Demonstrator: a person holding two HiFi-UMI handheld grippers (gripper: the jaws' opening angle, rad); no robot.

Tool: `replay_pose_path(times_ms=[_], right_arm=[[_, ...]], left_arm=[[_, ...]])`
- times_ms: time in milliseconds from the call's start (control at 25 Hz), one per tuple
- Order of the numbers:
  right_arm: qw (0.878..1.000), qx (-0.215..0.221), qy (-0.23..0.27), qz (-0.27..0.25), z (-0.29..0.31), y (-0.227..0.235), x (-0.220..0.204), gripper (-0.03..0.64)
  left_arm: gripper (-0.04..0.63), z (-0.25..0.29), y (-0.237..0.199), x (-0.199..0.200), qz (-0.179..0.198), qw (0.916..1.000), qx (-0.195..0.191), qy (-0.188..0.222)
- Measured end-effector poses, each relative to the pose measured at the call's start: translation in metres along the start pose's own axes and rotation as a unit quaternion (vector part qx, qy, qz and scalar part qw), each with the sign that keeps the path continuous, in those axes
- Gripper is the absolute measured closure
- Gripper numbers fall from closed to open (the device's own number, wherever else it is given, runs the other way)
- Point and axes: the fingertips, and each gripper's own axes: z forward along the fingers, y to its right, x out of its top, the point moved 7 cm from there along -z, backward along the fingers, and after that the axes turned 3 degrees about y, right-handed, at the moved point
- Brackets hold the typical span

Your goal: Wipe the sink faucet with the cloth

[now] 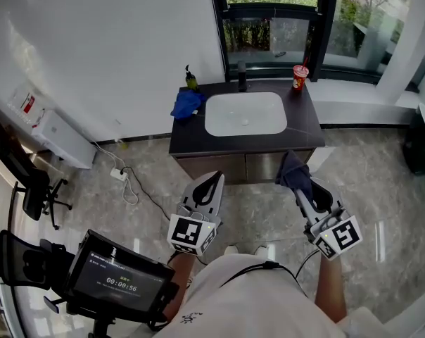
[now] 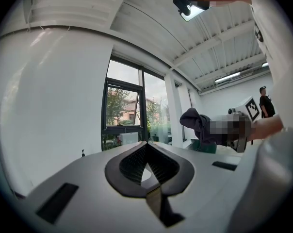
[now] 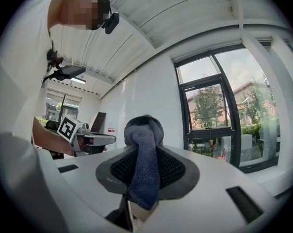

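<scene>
1. Left tool [image 1: 212,182] at 11 o'clock from the person's chest, level. Its pads meet at the tips and nothing is between them.
2. Right tool [image 1: 302,191] at 1 o'clock, level, clamped on the dark blue cloth [image 3: 145,166]. A bunched fold sticks out past the tips and a tail hangs down behind the pads.
3. Cloth handling, as a guess: soft terry, light and limp, not fragile, and it won't slip much in ribbed pads. The grip sits mid-fold, which is fine. The wad sticking out front is the wiping face, so keep the pinch behind it and don't let the loose tail snag.
4. Floor gap between both tools and the vanity, so the cloth is well apart from the target and wiping has not begun.
5. Dark tabletop [image 1: 304,131] at 12 o'clock carries the white sink [image 1: 219,128].
6. Second blue rag [image 1: 186,104] lies at 9 o'clock of the sink, with a small bottle [image 1: 191,80] just behind it.
7. Black faucet [image 1: 242,76] stands at 12 o'clock of the sink, upright and slim. It looks hard and smooth, so the cloth will likely need wrapping around it rather than dabbing.
8. Red cup [image 1: 300,76] at 1 o'clock of the sink is close enough to the faucet to knock over.
</scene>
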Motion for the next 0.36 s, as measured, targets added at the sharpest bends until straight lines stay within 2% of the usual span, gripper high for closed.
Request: replay_pose_path(times_ms=[360], right_arm=[[1.0, -0.006, -0.004, 0.002, 0.0015, -0.0042, -0.0016, 0.508]], left_arm=[[0.601, -0.001, -0.0043, -0.0017, -0.002, 1.0, -0.005, -0.003]])
